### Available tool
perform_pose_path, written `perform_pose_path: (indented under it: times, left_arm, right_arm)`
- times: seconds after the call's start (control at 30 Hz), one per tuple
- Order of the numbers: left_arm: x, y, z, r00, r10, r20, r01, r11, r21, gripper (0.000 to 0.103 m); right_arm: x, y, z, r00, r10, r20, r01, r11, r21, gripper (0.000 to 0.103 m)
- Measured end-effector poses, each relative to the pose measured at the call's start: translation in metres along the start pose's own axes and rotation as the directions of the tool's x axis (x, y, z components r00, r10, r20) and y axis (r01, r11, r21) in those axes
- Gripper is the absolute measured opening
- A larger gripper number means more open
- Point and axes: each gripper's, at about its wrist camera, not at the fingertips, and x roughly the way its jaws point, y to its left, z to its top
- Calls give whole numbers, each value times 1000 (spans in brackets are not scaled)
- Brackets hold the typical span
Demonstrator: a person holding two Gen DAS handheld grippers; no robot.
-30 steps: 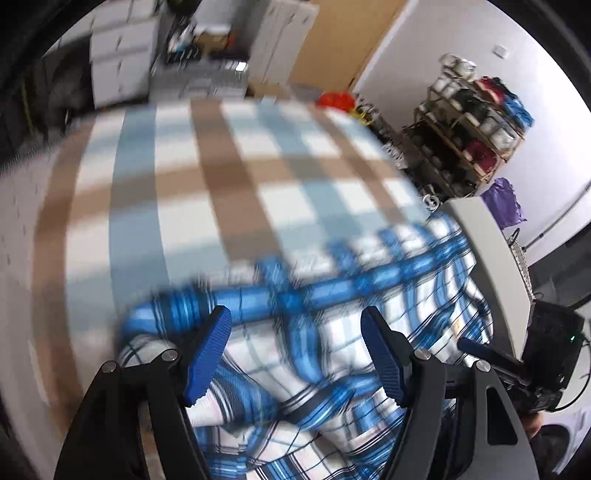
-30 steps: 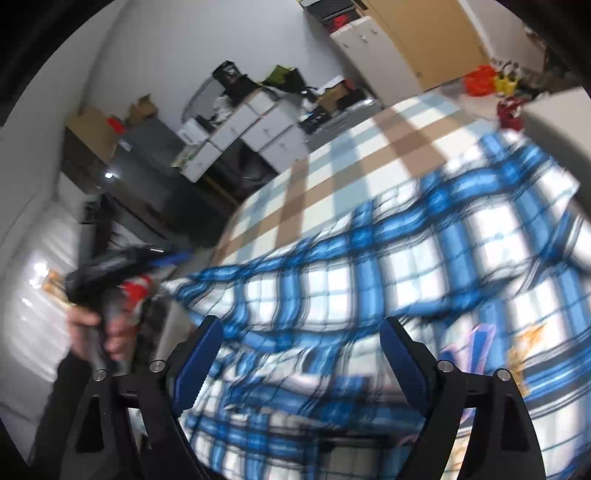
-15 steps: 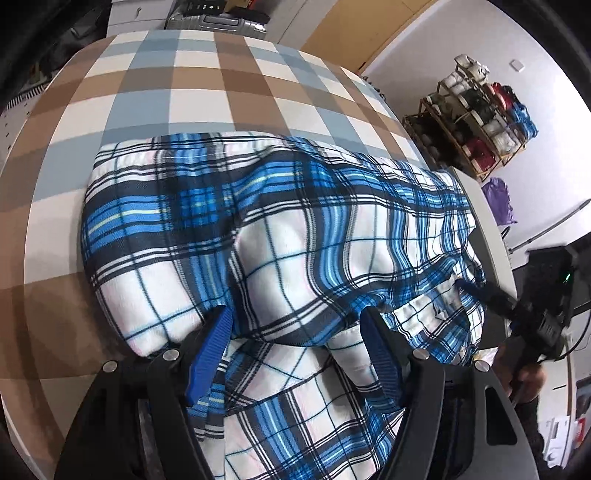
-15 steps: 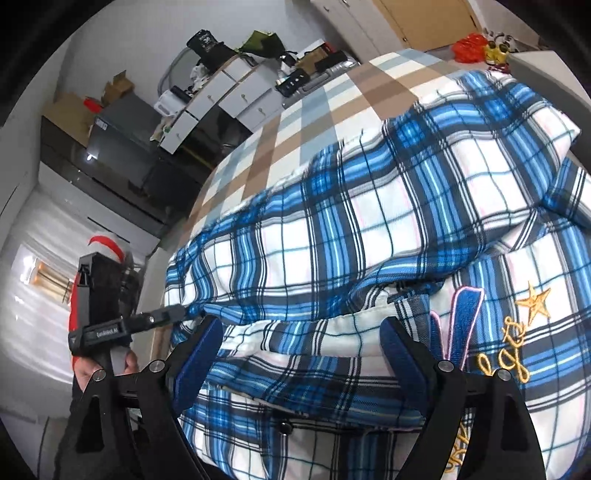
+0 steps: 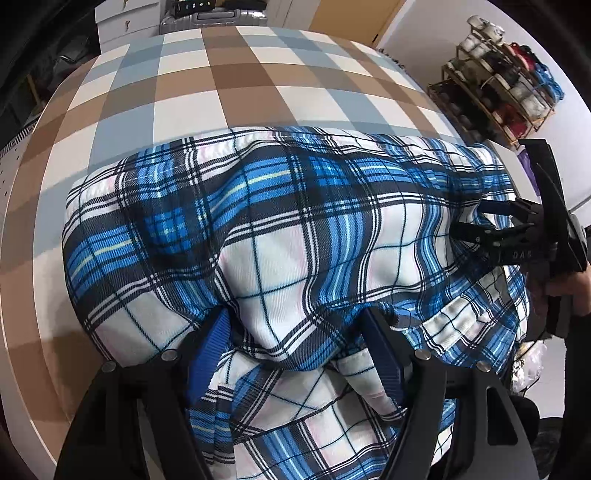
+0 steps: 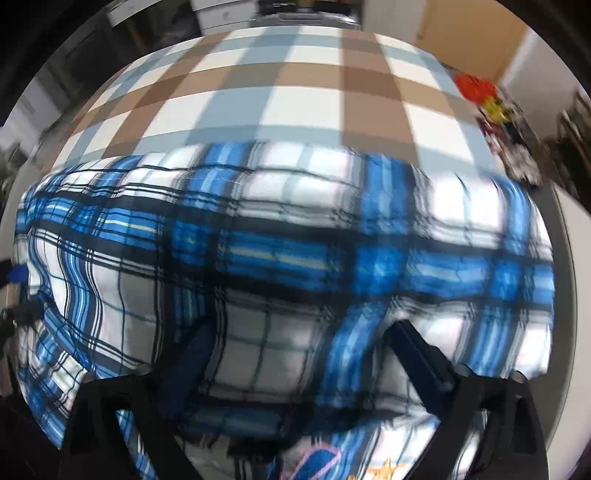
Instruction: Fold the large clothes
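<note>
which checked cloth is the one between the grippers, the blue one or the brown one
The blue plaid shirt. It lies bunched on the brown and grey checked sheet, which is spread flat beyond it, away from both grippers.

**Around the checked bed**

A bed [image 5: 229, 85] with a cover of brown, pale blue and white squares fills the middle of both views. Beyond its far edge stand white drawers [image 5: 125, 22] and a silver hard-shell suitcase [image 5: 214, 17]. A tan wooden door [image 5: 347, 14] sits in the far wall. At the right, against a white wall, a metal rack [image 5: 506, 92] holds shoes. Something red and yellow [image 6: 480, 92] lies blurred on the floor beside the bed.
</note>
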Motion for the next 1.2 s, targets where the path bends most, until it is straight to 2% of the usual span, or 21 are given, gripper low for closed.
perform_pose_path:
  times: [0.07, 0.27, 0.37, 0.47, 0.57, 0.7, 0.8, 0.87, 0.93, 0.97, 1.0, 1.03, 1.07, 1.1, 1.13, 1.2]
  left_arm:
    - [6, 0, 16, 999, 35, -17, -35, 999, 28, 68]
    - [23, 12, 74, 995, 85, -57, -80, 994, 78, 68]
    - [32, 22, 104, 994, 105, -36, -102, 992, 70, 68]
    - [41, 25, 126, 989, 146, -4, -145, 984, 107, 69]
    - [47, 27, 135, 981, 190, 38, -193, 976, 102, 69]
    - [33, 19, 115, 974, 210, 81, -216, 974, 72, 69]
    - [4, 8, 76, 969, 201, 143, -214, 974, 80, 69]
    - [-16, -3, 40, 969, 185, 163, -202, 975, 93, 69]
    - [-30, -13, 11, 962, 218, 165, -236, 967, 98, 69]
    - [-38, -18, -13, 957, 236, 171, -255, 962, 99, 69]
    - [-43, -21, -19, 954, 243, 173, -262, 960, 96, 69]
    - [-49, -24, -39, 954, 249, 167, -267, 959, 93, 69]
    - [-54, -25, -53, 954, 252, 165, -269, 959, 92, 69]
    - [-55, -25, -49, 954, 247, 168, -265, 960, 88, 69]
    - [-60, -23, -63, 954, 246, 169, -262, 962, 79, 69]
    - [-68, -18, -82, 955, 242, 169, -253, 966, 47, 69]
  right_arm:
    - [3, 2, 10, 1000, -12, 7, 12, 1000, -9, 103]
    - [16, -9, 56, 999, -5, 52, 7, 999, -44, 103]
    - [24, -16, 80, 995, -6, 98, 10, 999, -41, 103]
    - [36, -23, 108, 988, -6, 157, 12, 999, -37, 103]
    - [41, -29, 125, 978, -7, 210, 14, 999, -36, 103]
    - [25, -29, 114, 964, -24, 264, 31, 999, -20, 102]
    - [-14, -23, 76, 941, 34, 335, -35, 999, -4, 103]
    - [-33, -22, 53, 939, 83, 334, -87, 996, -1, 103]
    - [-55, -7, 19, 935, 115, 335, -129, 991, 20, 103]
    - [-65, -5, -3, 928, 148, 343, -171, 984, 40, 103]
    - [-75, -4, -22, 914, 185, 362, -222, 973, 62, 103]
    - [-82, -1, -39, 897, 224, 382, -273, 959, 78, 103]
    - [-90, 3, -58, 871, 274, 407, -337, 937, 90, 103]
    - [-98, 9, -76, 841, 320, 436, -395, 914, 91, 103]
    - [-103, 14, -88, 818, 349, 458, -430, 899, 82, 103]
    - [-114, 29, -121, 743, 400, 537, -491, 870, 32, 103]
